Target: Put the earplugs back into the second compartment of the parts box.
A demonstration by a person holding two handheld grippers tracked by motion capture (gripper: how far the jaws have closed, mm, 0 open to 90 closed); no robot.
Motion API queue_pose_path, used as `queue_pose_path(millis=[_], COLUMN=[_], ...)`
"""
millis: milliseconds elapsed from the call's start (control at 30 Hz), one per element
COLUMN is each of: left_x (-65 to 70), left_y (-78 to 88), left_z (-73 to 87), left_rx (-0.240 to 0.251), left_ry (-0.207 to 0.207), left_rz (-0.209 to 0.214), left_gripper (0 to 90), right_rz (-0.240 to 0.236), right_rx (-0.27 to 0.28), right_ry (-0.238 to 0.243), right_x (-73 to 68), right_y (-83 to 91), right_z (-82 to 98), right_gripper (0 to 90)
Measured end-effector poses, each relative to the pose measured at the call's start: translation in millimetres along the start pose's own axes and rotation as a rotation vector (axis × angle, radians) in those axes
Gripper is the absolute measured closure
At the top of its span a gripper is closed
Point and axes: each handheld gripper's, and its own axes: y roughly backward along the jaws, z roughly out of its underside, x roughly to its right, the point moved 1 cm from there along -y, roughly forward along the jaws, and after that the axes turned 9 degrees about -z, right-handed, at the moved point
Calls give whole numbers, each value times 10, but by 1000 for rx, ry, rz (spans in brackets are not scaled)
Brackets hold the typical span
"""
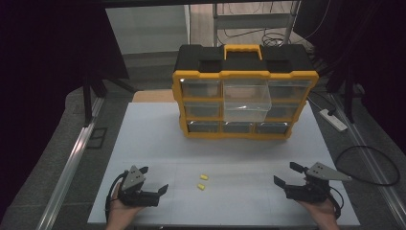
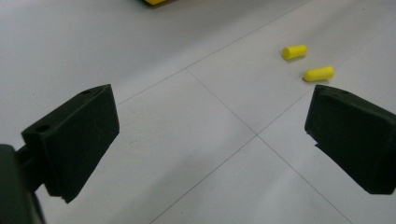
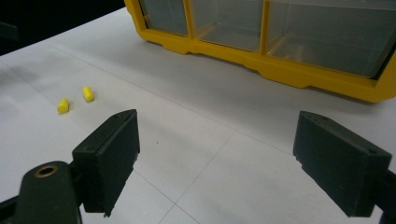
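Observation:
Two small yellow foam earplugs (image 1: 202, 181) lie side by side on the white table (image 1: 158, 143), between my two grippers. A yellow and black drawer cabinet (image 1: 244, 91) stands at the back, its middle clear drawer (image 1: 246, 100) pulled out. My left gripper (image 1: 154, 181) rests at the front left, open and empty, with the earplugs (image 2: 306, 63) ahead to its right. My right gripper (image 1: 286, 173) sits at the front right, open and empty. In the right gripper view the earplugs (image 3: 74, 100) lie far left and the cabinet (image 3: 289, 70) is straight ahead.
A white power strip (image 1: 333, 120) and a looped black cable (image 1: 368, 165) lie on the floor right of the table. A metal rail (image 1: 72, 163) runs along the left side. Dark curtains hang on both sides.

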Motion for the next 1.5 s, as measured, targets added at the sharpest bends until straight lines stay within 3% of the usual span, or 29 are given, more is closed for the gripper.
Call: queue_pose_path(millis=[367,567,767,1167,1500], left_x=[16,7,49,53,67], left_y=[-43,-29,-34,5,25], left_z=[-50,-28,-33,-17,3], left_rx=[5,0,-6,8,10], left_ry=[-27,-12,-29,-25,-24], left_rz=[5,15,26,10,16], left_gripper=[30,27,27,27,29], right_rz=[7,9,16,-14,-41], right_rx=[-6,-20,-29,-20,-41], right_ry=[-5,4,5,20,46], right_x=[-7,-92,-77,-109,-217], right_y=[-29,-32,-67,-124,-287], right_z=[-22,-38,-57,-134,-261], right_gripper=[159,161,164,172,181])
